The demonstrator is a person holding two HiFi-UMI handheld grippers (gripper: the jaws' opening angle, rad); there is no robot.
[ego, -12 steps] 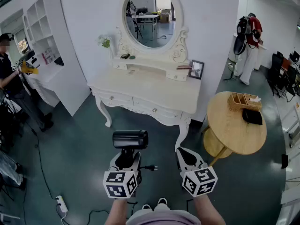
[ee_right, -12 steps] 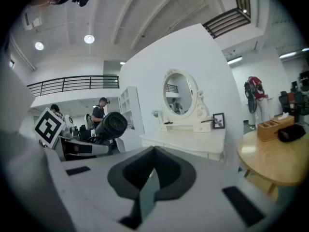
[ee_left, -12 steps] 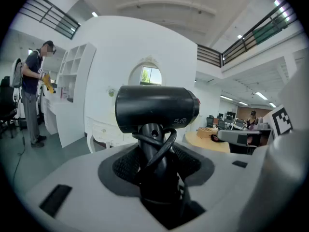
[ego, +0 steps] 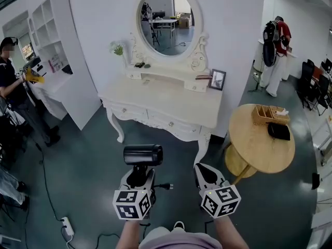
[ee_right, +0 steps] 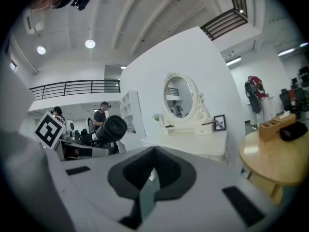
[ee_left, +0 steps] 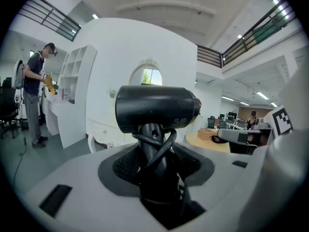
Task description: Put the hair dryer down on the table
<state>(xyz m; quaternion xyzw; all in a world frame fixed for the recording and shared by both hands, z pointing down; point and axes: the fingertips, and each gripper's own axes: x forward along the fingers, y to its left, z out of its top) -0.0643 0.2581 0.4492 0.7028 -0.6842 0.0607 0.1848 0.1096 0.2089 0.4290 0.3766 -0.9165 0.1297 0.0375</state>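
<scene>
Left claw [ego: 139, 174] held low, tipped slightly down, grasping the black hair dryer [ego: 143, 154] by its handle, barrel sideways, short of the vanity tabletop [ego: 171, 100]. Right claw [ego: 204, 171] alongside, clenched, empty.

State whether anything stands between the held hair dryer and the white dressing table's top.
Nothing visible does. The hair dryer, gripped in the left claw, faces only floor before the dressing table, whose near top is bare; small items sit on its back shelf.

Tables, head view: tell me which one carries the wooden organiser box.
The round wooden table at the right; the box sits beside a black pouch. The white dressing table carries a mirror instead.
</scene>
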